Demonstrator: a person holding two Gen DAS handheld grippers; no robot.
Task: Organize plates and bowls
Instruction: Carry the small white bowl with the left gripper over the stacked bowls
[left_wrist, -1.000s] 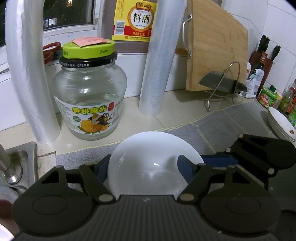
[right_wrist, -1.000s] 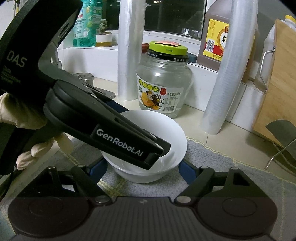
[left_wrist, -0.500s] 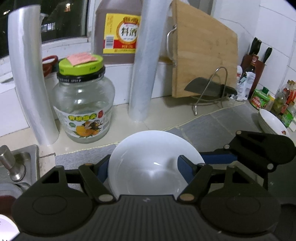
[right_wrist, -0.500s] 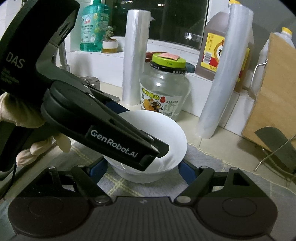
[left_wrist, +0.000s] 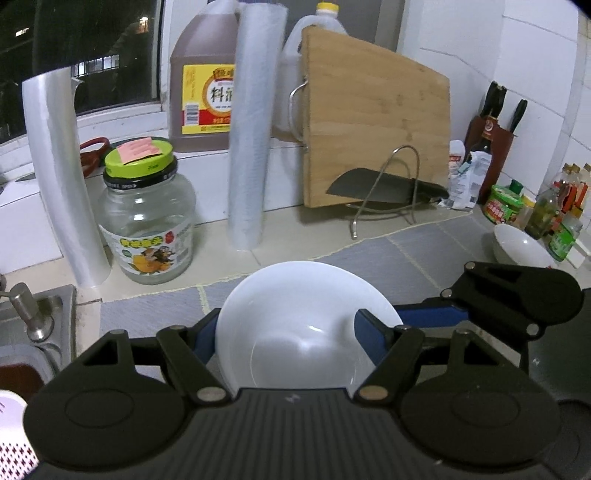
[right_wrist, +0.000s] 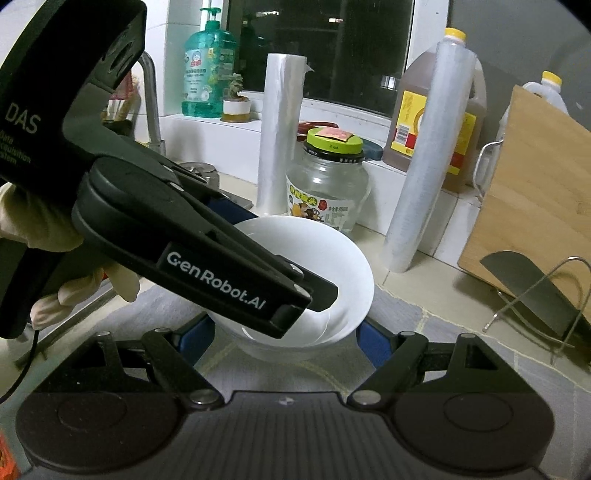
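A white bowl (left_wrist: 295, 325) hangs above the grey mat (left_wrist: 424, 254), held from two sides. My left gripper (left_wrist: 286, 326) is shut on it: one blue pad sits outside the left rim and the other finger (right_wrist: 236, 273) reaches inside the bowl (right_wrist: 317, 251). My right gripper (right_wrist: 284, 338) is shut on the bowl's lower part, a blue pad on each side. Its finger (left_wrist: 428, 316) meets the bowl's right rim in the left wrist view. A gloved hand (right_wrist: 74, 291) carries the left gripper. A second white bowl (left_wrist: 517, 247) rests at the far right.
Along the back wall stand a glass jar with a green lid (left_wrist: 147, 221), two film rolls (left_wrist: 247, 147), a wooden cutting board (left_wrist: 373, 122) and a cleaver on a wire rack (left_wrist: 384, 188). A sink (left_wrist: 33, 332) lies left. A knife block (left_wrist: 491, 147) and condiment bottles (left_wrist: 554, 210) crowd the right.
Both grippers have risen and drawn back from the wall with the bowl between them. The jar and rolls look smaller, and the second bowl has come fully into view at the right.
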